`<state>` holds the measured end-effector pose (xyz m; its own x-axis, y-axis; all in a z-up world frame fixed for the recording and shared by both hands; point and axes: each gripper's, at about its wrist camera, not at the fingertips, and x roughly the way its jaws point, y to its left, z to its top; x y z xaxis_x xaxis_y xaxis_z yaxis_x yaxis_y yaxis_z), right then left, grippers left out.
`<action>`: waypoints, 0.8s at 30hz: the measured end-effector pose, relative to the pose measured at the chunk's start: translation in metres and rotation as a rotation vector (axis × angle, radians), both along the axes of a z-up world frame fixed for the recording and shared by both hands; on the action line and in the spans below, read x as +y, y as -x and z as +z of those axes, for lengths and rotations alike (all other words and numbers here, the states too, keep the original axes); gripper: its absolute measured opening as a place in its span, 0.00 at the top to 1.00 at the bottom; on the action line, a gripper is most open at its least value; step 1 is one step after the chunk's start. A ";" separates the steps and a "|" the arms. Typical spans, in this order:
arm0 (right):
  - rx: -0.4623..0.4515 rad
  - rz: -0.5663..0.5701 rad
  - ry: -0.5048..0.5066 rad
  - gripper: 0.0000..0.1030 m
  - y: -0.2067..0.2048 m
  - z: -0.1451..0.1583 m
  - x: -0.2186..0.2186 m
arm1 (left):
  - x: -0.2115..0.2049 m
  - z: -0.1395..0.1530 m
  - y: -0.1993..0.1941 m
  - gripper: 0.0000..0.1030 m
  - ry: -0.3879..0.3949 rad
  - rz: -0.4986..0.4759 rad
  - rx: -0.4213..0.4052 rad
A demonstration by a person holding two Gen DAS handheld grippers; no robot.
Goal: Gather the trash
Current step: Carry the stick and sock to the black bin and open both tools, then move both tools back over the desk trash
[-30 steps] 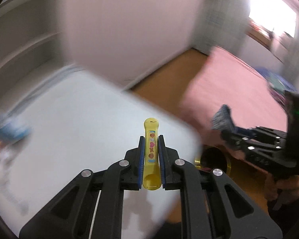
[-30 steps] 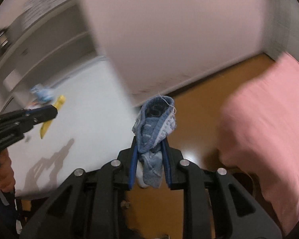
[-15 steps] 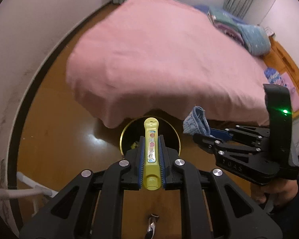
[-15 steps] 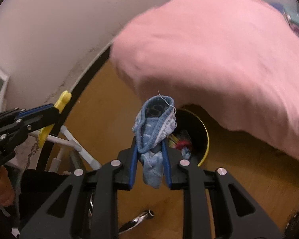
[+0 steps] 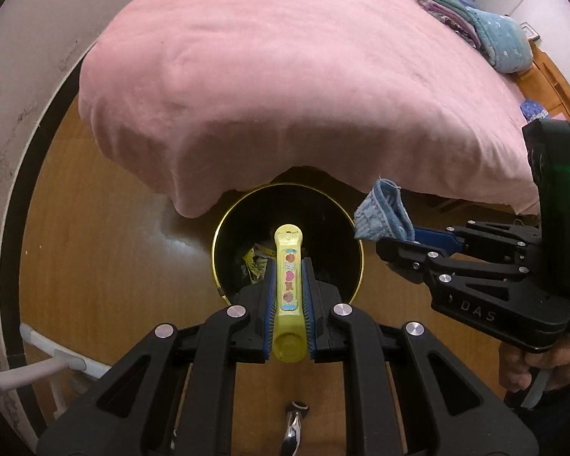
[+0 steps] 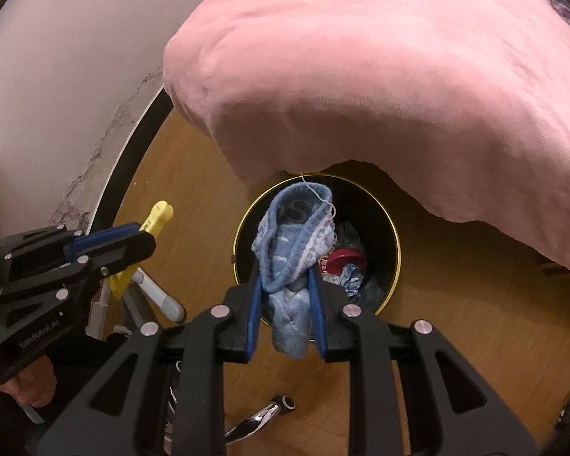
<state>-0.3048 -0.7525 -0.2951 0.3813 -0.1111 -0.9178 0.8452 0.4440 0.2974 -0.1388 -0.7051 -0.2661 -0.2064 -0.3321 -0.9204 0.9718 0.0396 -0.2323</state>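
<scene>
Yellow plastic tube, slim, with a printed strip of pink and red motifs along its face: clamped between the blue pads of the left claw, jaws drawn in tight on its sides, its rounded tip poised above the mouth of the bin. In the right wrist view the tube pokes out beyond the left claw, off to the left of the bin.

Blue knitted fabric piece, crumpled, with paler pattern rows and a loose white thread: pinched in the right claw, jaws closed on its middle, the upper fold hanging over the bin opening. Seen from the left wrist, the fabric sits just beside the bin's right rim in the right claw.

Round black waste bin with a gold rim: stands on the wooden floor, partly under the overhanging pink bedcover. Contents: wrappers, a red item, blue scraps.

Hand: grips the right claw's handle.
</scene>
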 end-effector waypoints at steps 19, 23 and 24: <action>-0.056 -0.017 0.092 0.41 0.007 0.057 0.012 | 0.026 0.063 -0.016 0.28 0.122 0.067 -0.032; -0.105 0.044 0.172 0.36 -0.020 0.108 0.035 | 0.076 0.128 -0.043 0.15 0.214 0.157 -0.148; -0.118 0.066 0.189 0.35 -0.030 0.119 0.042 | 0.088 0.140 -0.051 0.11 0.227 0.184 -0.163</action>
